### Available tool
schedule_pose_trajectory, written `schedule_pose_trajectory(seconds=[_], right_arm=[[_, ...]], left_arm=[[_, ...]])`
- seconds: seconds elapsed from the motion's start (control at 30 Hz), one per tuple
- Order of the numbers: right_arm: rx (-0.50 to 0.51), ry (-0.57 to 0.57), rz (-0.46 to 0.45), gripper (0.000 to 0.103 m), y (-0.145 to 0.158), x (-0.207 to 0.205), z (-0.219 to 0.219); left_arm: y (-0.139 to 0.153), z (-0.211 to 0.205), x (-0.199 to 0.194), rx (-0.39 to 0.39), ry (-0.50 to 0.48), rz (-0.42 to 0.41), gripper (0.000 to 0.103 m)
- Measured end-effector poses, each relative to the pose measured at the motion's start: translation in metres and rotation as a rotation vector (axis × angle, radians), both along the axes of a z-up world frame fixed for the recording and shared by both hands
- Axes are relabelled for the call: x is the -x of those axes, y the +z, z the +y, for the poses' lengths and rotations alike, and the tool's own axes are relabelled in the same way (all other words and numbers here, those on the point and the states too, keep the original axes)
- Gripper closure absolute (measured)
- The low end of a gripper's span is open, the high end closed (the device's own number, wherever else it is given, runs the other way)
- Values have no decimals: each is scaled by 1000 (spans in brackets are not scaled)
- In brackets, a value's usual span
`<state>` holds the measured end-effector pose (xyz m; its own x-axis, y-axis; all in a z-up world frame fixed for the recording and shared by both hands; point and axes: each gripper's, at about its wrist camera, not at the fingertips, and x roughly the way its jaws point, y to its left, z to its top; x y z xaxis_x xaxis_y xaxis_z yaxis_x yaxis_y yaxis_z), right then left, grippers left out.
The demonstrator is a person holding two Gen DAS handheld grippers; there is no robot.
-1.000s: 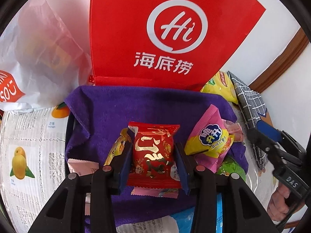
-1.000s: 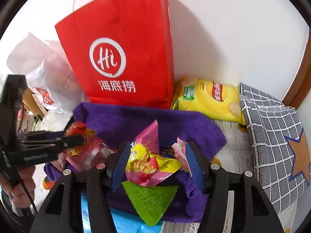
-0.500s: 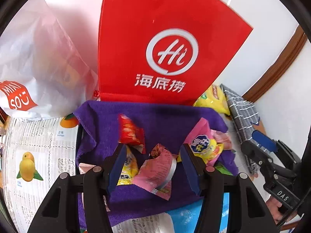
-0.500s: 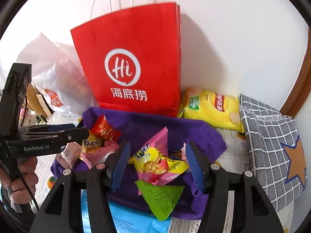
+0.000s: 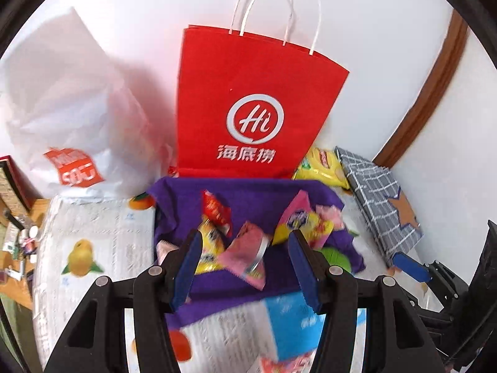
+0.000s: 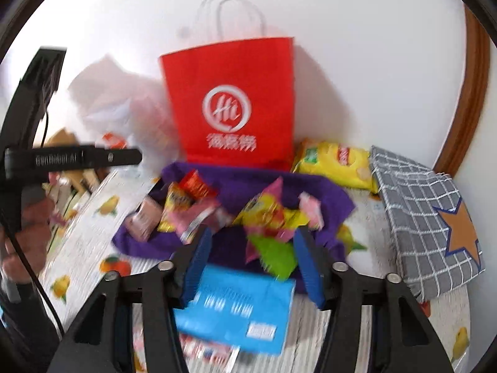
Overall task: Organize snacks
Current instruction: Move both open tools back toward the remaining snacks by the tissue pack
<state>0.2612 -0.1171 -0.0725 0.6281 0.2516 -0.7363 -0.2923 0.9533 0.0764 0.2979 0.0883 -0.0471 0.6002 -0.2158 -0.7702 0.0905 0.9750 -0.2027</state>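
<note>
Both grippers had pulled back from the purple cloth (image 5: 248, 192) since a second earlier. Left gripper (image 5: 245, 267) and right gripper (image 6: 253, 264) gaped wide, holding nothing. On the cloth, before the red bag (image 5: 248, 108), lay the released red packet (image 5: 216, 208) among other snacks (image 6: 270, 214).

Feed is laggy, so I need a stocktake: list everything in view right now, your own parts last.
paper bag: 1, red, upright behind the cloth
cloth: 1, purple, under the snacks
snack packets: several, red, yellow, pink, green, on the cloth
chip bag: 1, yellow, right of the paper bag
blue packet: 1, in front of the cloth
plastic bag: 1, white, left
checked cushion: 1, grey, right
tablecloth: 1, fruit print
left gripper: open, empty
right gripper: open, empty
</note>
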Motion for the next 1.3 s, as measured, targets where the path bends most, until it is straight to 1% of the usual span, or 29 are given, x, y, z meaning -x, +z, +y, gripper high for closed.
schedule_pose_trajectory(seconds=[0.07, 0.13, 0.37, 0.57, 0.77, 0.9, 1.13, 1.23, 1.3], right_arm=[[-7, 17, 3, 51, -6, 17, 4], [-8, 50, 20, 51, -15, 32, 10], [61, 98, 54, 51, -48, 68, 32], [93, 118, 97, 51, -70, 83, 45], [110, 106, 97, 51, -76, 91, 49], [117, 108, 89, 51, -75, 95, 48], [140, 125, 79, 51, -82, 97, 50], [141, 129, 78, 51, -86, 95, 50], [142, 128, 80, 51, -89, 94, 51]], left_arm=[[-1, 5, 16, -22, 16, 3, 48], [-5, 12, 29, -15, 35, 11, 48], [-23, 25, 77, -6, 53, 52, 48], [-22, 32, 106, -5, 58, 38, 48], [-27, 35, 127, -18, 64, 18, 48], [-43, 41, 135, -14, 76, 39, 48], [-79, 54, 143, 9, 117, 110, 48], [-93, 57, 148, 4, 130, 129, 48], [-103, 57, 152, -15, 140, 141, 48]])
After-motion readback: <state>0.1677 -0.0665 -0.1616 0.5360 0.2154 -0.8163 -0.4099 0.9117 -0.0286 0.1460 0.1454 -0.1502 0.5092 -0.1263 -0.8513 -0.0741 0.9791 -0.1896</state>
